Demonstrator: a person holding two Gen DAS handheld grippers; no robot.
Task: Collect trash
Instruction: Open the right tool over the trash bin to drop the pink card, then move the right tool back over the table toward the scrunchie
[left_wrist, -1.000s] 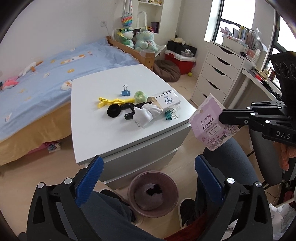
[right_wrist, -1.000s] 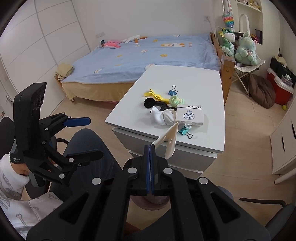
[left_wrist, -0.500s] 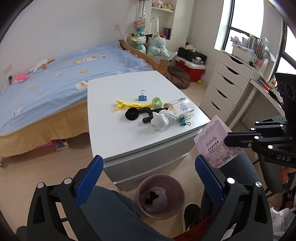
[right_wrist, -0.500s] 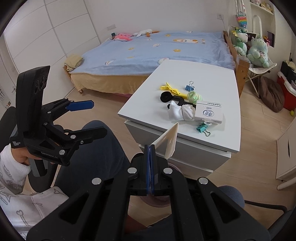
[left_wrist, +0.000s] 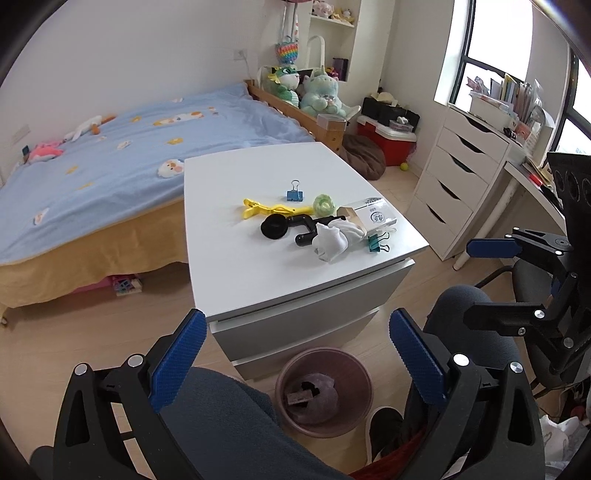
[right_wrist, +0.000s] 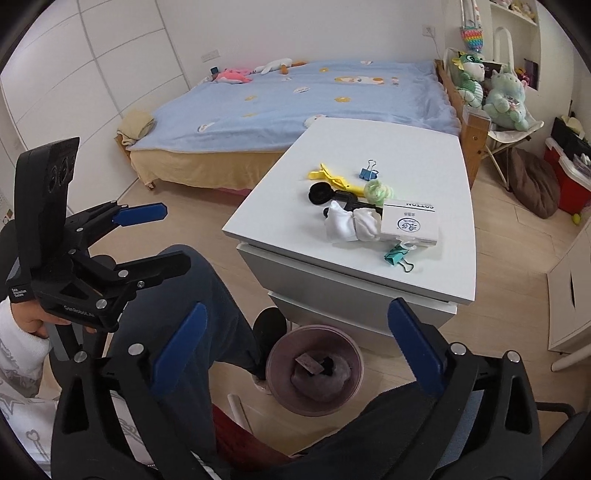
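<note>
Both tongs: black plastic frames w/ silver screws, blue ribbed pads on fingers. Left tongs (right_wrist: 149, 236) carry a tall black camera block w/ round lenses, white lettering on the body. Right tongs (left_wrist: 491, 282) same build. Person: dark blue trousers (right_wrist: 207, 295), black shoe (right_wrist: 269, 328), white patterned sleeve (right_wrist: 22, 354).

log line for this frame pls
right gripper: just opened, empty | left gripper: open, empty | bin: below right gripper | table: clutter left
</note>
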